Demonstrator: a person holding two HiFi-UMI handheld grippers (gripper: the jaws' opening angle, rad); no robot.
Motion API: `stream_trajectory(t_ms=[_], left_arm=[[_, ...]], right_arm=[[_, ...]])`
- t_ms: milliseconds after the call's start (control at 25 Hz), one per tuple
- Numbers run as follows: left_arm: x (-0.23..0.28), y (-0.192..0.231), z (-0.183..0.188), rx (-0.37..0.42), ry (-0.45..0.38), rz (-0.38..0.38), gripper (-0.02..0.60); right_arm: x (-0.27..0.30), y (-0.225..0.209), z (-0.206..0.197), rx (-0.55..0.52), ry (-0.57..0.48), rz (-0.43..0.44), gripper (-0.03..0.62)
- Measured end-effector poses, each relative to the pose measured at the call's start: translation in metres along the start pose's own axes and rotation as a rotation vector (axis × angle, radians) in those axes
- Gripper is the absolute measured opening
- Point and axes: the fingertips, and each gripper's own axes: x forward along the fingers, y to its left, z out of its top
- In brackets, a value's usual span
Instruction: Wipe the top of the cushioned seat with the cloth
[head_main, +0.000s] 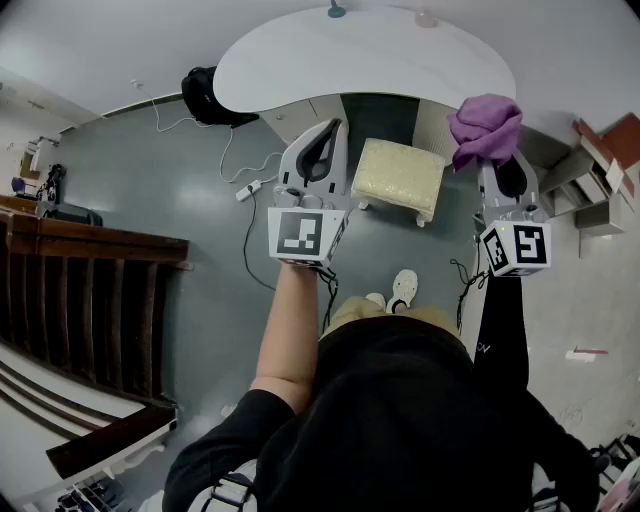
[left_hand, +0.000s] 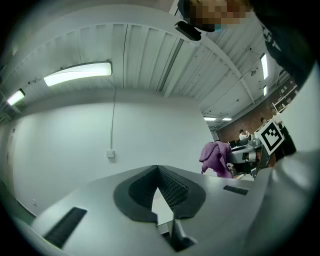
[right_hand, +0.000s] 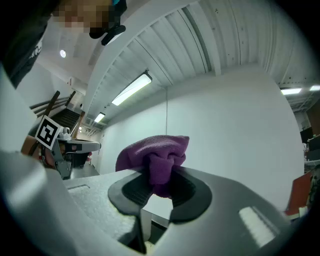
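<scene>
The cushioned seat (head_main: 399, 176), a cream square stool on short legs, stands on the grey floor between my two grippers in the head view. A purple cloth (head_main: 485, 128) is bunched in my right gripper (head_main: 500, 160), which is shut on it; the same cloth (right_hand: 155, 155) hangs over the jaw tips in the right gripper view. My left gripper (head_main: 322, 150) is held up to the left of the seat, jaws closed to their tips with nothing between them. The left gripper view faces a white wall and shows the cloth (left_hand: 216, 157) at the right.
A white curved tabletop (head_main: 365, 60) lies beyond the seat. A black bag (head_main: 205, 95) and a white cable (head_main: 245, 190) with a power strip lie on the floor at the left. Dark wooden stairs (head_main: 90, 290) fill the left side. Shelving (head_main: 600, 180) stands at the right.
</scene>
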Motion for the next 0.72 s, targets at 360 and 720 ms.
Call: stream_trajectory(t_ms=[360,720], left_arm=[[-0.003,0.003,0.0,-0.005,-0.021,-0.026,0.008],[-0.014,0.009,-0.004,-0.006,-0.021,-0.046,0.008]], right_arm=[[-0.002,0.004,0.004,-0.002,0.003,-0.024,0.077],[-0.01,0.016,0.009,0.026,-0.029,-0.05,0.077]])
